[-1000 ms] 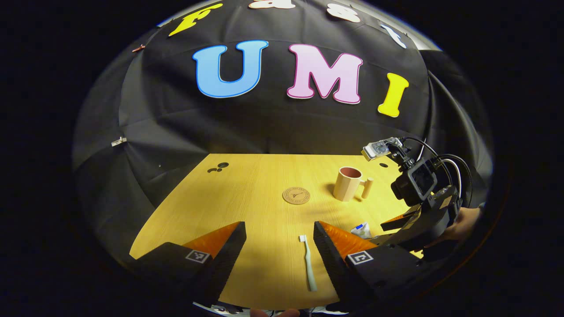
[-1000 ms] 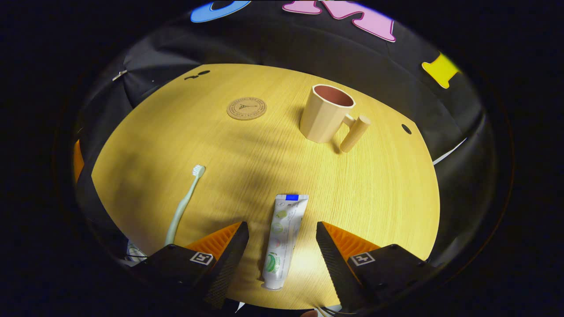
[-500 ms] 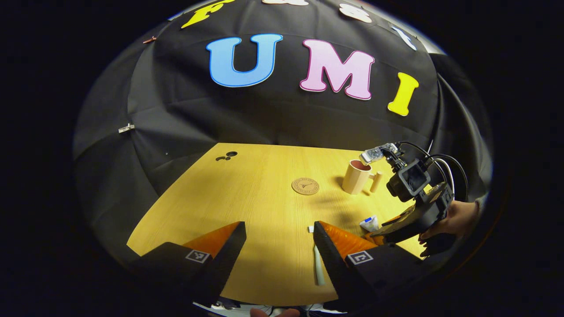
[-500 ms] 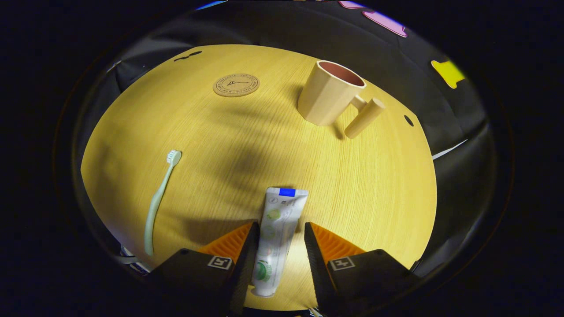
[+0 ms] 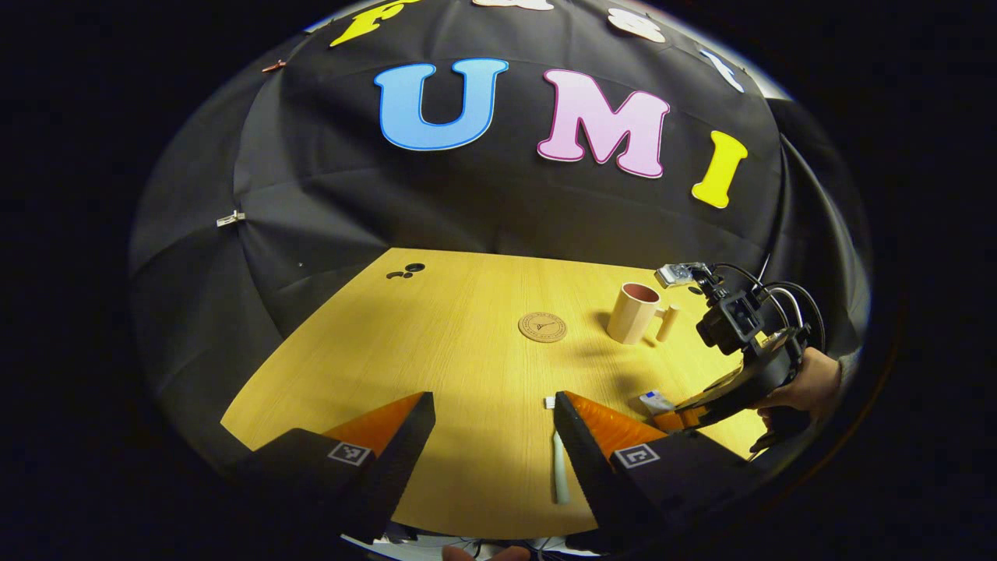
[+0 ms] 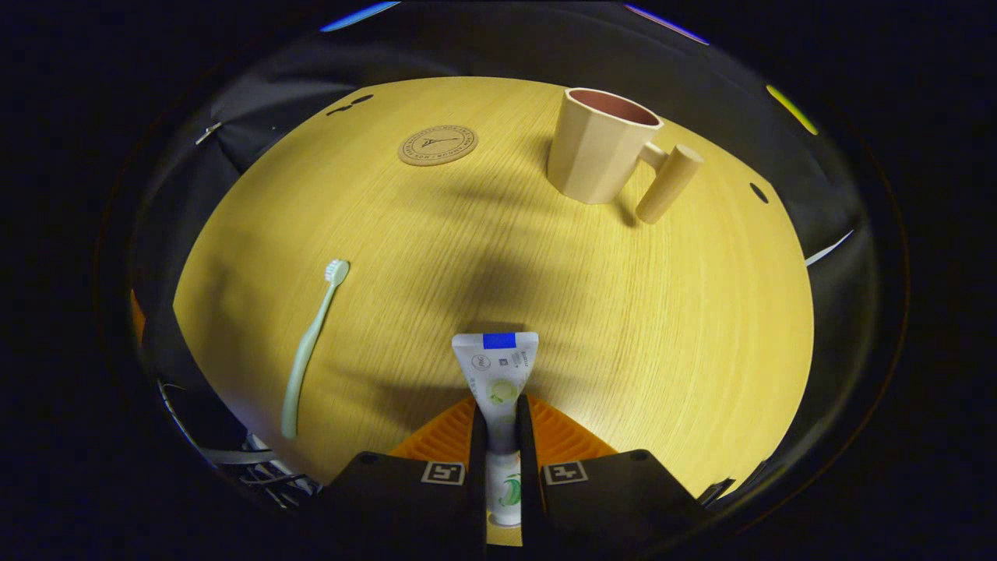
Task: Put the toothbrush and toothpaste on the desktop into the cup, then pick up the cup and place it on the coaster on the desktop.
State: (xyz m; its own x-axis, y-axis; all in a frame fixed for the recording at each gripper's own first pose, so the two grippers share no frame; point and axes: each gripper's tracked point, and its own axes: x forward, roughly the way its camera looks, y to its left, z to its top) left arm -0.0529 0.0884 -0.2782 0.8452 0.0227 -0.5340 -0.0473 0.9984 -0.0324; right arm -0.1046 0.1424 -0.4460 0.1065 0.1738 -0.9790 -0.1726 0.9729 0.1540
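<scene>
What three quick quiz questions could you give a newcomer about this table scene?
1. True or false: the right tool has both fingers pressed on the toothpaste.
2. Which lies between the left tool's open fingers: A) the coaster, B) the toothbrush, C) the cup?
3. Fill in: the cup stands upright on the table, with nothing yet showing in its ____.

Key: 1 true; 2 B; 3 mouth.

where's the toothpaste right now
In the right gripper view the toothpaste is pinched between the right gripper jaws, low centre, toothbrush to its left.
</scene>
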